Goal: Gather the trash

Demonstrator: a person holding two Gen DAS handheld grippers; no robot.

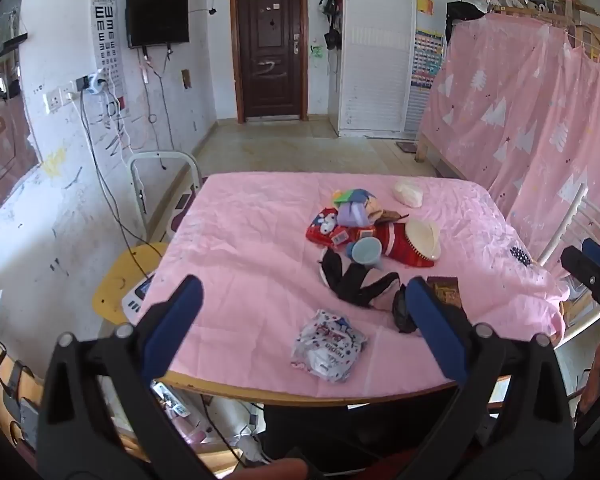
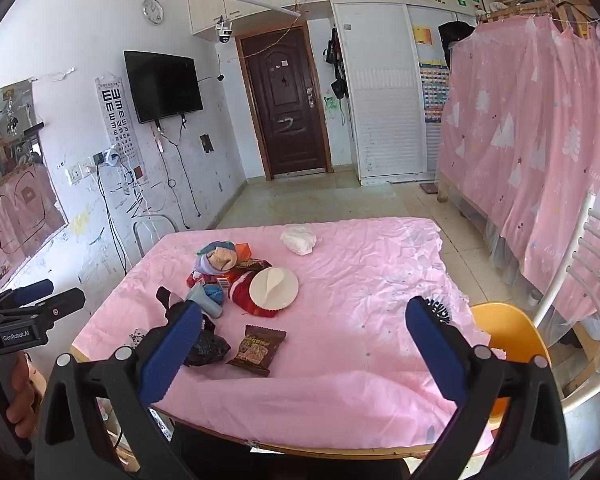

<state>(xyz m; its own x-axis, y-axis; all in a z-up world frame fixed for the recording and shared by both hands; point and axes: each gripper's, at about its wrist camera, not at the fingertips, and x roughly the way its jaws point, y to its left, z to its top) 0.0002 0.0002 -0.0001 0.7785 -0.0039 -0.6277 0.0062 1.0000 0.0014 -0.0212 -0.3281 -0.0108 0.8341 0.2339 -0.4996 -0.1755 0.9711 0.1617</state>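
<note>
Pink cloth [image 1: 260,240] covers the bench [image 1: 300,394], which stands in a room with a dark door [image 1: 272,48] at the far end, a TV [image 1: 156,6] on the wall to the door's left and a pink curtain [image 1: 540,120] to its right. Most trash lies in one pile [image 1: 364,232] near the cloth's middle: red wrappers, a blue cup [image 1: 365,251], a white fan-shaped piece [image 2: 274,289]. Beyond the pile sits a white wad [image 2: 299,239]. Nearer than the pile lie black scraps [image 1: 360,284], a brown snack pack [image 2: 257,349] and, closest to the bench edge, a white printed bag [image 1: 327,347]. Left tool [image 1: 302,304] hangs wide open above that bag, holding nothing. Right tool [image 2: 302,334] is also spread wide and empty, over the cloth just right of the snack pack.
</note>
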